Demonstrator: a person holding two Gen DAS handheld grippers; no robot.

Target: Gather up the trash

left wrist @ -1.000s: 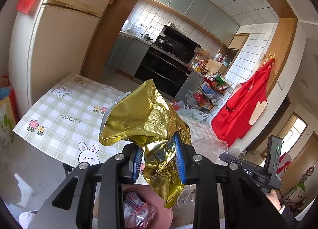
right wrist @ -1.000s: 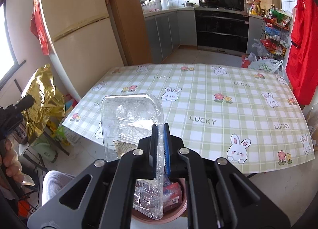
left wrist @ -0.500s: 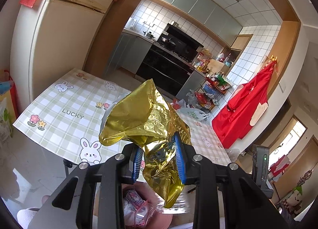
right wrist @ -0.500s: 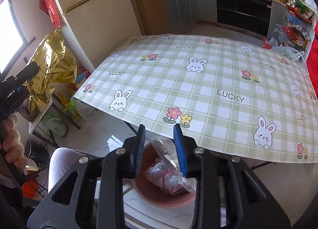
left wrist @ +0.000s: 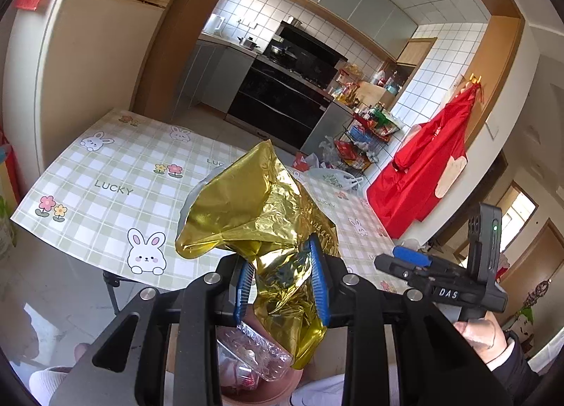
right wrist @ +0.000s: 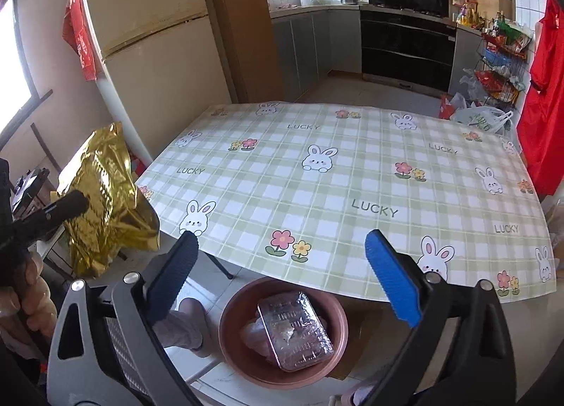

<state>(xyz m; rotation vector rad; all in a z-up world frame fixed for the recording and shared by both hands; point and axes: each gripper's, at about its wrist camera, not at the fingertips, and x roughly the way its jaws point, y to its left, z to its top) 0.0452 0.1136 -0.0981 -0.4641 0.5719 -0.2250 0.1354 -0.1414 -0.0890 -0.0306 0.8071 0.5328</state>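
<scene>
My left gripper [left wrist: 282, 282] is shut on a crumpled gold foil bag [left wrist: 257, 215], held above the pink bin [left wrist: 268, 392] on the floor. The bag also shows at the left of the right wrist view [right wrist: 105, 201]. My right gripper [right wrist: 282, 279] is open and empty above the pink bin [right wrist: 232, 342]. A clear plastic clamshell box [right wrist: 296, 328] lies in the bin on top of other wrappers; it also shows in the left wrist view [left wrist: 253, 356].
A table with a green checked bunny cloth [right wrist: 352, 177] stands just beyond the bin. A fridge [right wrist: 151, 36] is at the left. Kitchen counters and an oven [right wrist: 405, 43] are behind. A red apron [left wrist: 423, 173] hangs at the right.
My right gripper has let go of the clear box, which dropped into the bin, and its jaws have opened wide. My left gripper still holds the gold bag.
</scene>
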